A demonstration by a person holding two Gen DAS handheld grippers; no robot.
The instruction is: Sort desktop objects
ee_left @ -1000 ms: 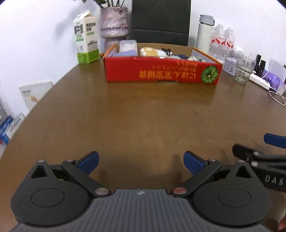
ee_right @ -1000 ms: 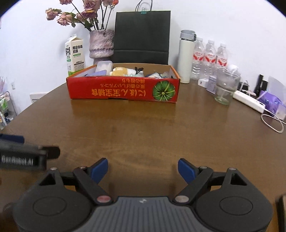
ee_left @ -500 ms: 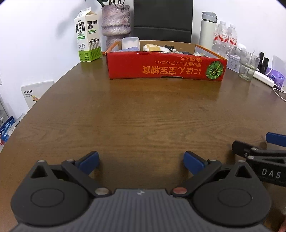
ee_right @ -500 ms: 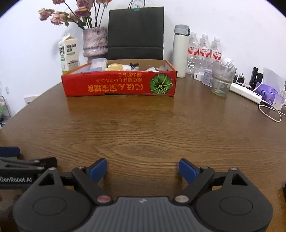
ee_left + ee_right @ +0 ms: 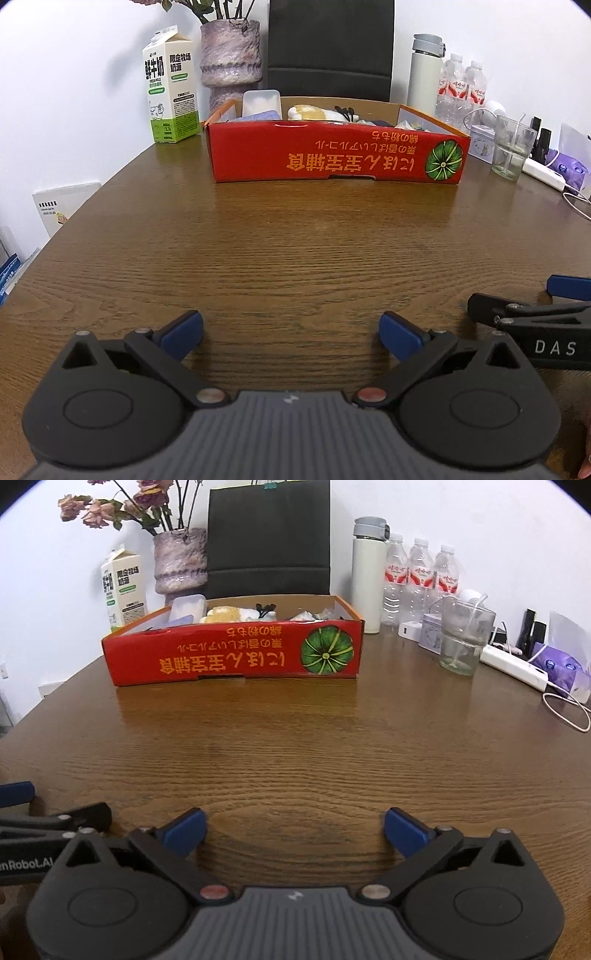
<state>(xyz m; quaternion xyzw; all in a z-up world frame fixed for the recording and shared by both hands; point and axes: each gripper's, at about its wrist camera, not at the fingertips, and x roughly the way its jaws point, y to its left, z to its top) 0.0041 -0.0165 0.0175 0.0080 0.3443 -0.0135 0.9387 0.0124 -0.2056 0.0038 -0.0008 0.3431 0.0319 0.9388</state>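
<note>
A round-edged wooden table [image 5: 332, 746] with dark brown grain fills the lower and middle frame in both wrist views. At upper centre stands a shallow red cardboard box [image 5: 232, 657], printed with orange characters and a green pumpkin. Behind it, at upper left, a milk carton [image 5: 123, 590] stands beside a mottled purple vase [image 5: 180, 559] of dried flowers. A black paper bag [image 5: 269, 539] rises behind the box at top centre. To the upper right stand a white flask [image 5: 367, 576], three water bottles [image 5: 421, 572] and a clear glass [image 5: 463, 638]. A white power strip [image 5: 515, 666] and a looping white cable [image 5: 569, 712] lie at the right edge.
</note>
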